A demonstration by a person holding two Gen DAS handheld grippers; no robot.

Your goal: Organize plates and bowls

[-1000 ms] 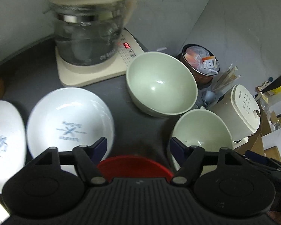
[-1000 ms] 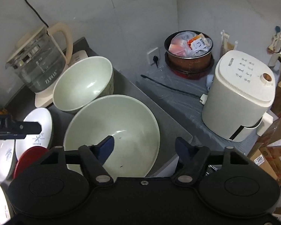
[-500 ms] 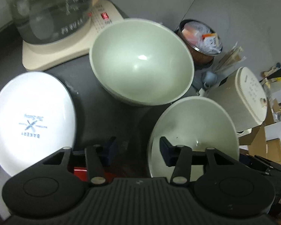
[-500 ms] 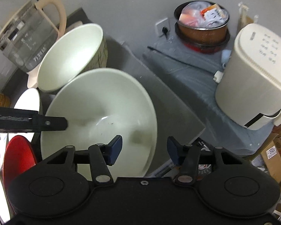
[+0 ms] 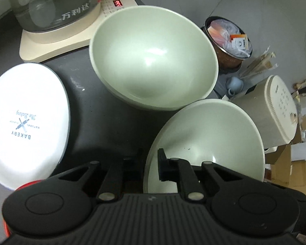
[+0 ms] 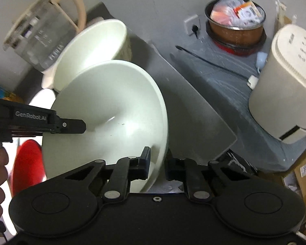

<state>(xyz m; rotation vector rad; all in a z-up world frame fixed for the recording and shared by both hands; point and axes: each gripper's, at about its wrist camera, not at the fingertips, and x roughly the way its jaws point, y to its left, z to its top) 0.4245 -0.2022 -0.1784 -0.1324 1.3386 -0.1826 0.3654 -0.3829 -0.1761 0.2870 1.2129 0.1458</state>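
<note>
A pale green near bowl [image 5: 210, 134] sits on the dark counter, with a second green bowl [image 5: 153, 57] behind it. My left gripper [image 5: 150, 163] is shut on the near bowl's left rim. My right gripper [image 6: 158, 163] is shut on the same bowl's [image 6: 112, 110] right rim, and the bowl looks tilted. The left gripper [image 6: 71, 125] shows in the right wrist view at the bowl's left edge. A white bakery plate [image 5: 24, 112] lies to the left, and a red plate [image 6: 28, 163] lies nearer.
A glass kettle [image 5: 51, 4] on a cream base stands at the back left. A brown pot [image 6: 235, 22] of packets, a white appliance [image 6: 285, 85] and a black cable [image 6: 214, 65] lie on a lower grey surface to the right. Cardboard boxes are at far right.
Both grippers have closed from open onto opposite rims of the near green bowl. The bowl has tipped up and both cameras have moved in closer.
</note>
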